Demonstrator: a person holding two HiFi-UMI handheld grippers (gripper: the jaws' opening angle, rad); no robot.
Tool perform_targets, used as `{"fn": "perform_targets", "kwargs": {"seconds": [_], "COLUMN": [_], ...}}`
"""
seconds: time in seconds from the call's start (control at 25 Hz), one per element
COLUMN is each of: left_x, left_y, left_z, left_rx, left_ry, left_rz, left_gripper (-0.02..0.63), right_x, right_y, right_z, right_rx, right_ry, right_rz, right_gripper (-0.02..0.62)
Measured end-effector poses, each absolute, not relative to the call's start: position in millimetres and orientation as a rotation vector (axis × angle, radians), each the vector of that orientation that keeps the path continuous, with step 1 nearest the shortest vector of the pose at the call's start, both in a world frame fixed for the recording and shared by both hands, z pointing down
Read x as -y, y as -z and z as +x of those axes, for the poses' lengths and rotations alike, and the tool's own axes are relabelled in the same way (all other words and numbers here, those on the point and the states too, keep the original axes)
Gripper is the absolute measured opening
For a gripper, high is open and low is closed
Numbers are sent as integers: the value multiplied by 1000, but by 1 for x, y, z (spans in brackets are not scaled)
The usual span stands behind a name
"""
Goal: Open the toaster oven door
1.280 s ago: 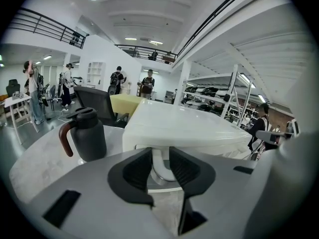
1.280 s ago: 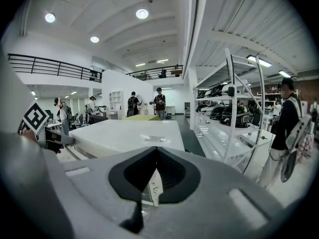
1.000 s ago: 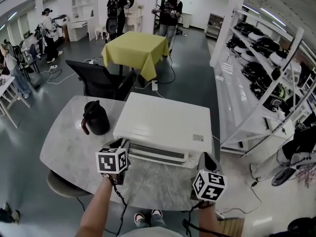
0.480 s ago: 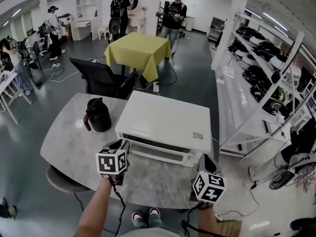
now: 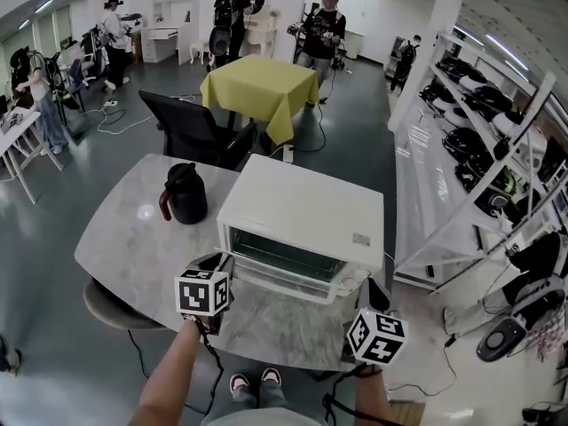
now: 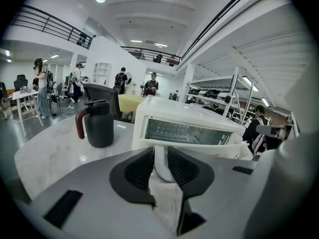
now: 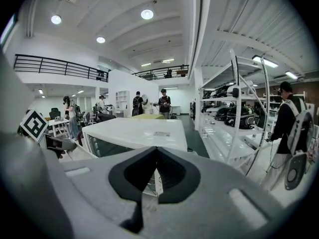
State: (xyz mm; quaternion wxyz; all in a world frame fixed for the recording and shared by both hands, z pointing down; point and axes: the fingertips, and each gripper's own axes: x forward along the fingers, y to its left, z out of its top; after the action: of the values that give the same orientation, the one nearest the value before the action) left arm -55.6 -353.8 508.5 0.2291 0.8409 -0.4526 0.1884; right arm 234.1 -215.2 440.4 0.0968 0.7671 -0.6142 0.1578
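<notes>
The left tool (image 6: 160,154) is closing its jaws on the white door handle (image 6: 162,171); the right tool (image 7: 155,156) idles pinched together, empty. Just ahead, the door (image 6: 192,147) of the toaster oven (image 5: 306,211) looks part-way down, so more pulling remains. Marble table (image 5: 124,247), black jug (image 5: 185,195) leftward; busy workshop beyond.

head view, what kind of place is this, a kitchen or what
Likely a big open lab or workshop hall, not a home: loaded shelving racks, several people standing about with equipment, and cables across the grey floor.
</notes>
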Motion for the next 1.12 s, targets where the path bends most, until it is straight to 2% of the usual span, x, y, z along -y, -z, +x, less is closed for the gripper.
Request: {"fn": "perform_targets", "kwargs": {"seconds": [1.12], "left_x": [307], "left_y": [-535], "left_z": [-81], "left_rx": [1248], "left_ry": [-545], "left_rz": [2279], "left_gripper": [74], "right_x": [207], "right_y": [-448], "right_z": [212], "right_rx": [1871], "right_ry": [-473], "right_rz": [2190], "right_gripper": [5]}}
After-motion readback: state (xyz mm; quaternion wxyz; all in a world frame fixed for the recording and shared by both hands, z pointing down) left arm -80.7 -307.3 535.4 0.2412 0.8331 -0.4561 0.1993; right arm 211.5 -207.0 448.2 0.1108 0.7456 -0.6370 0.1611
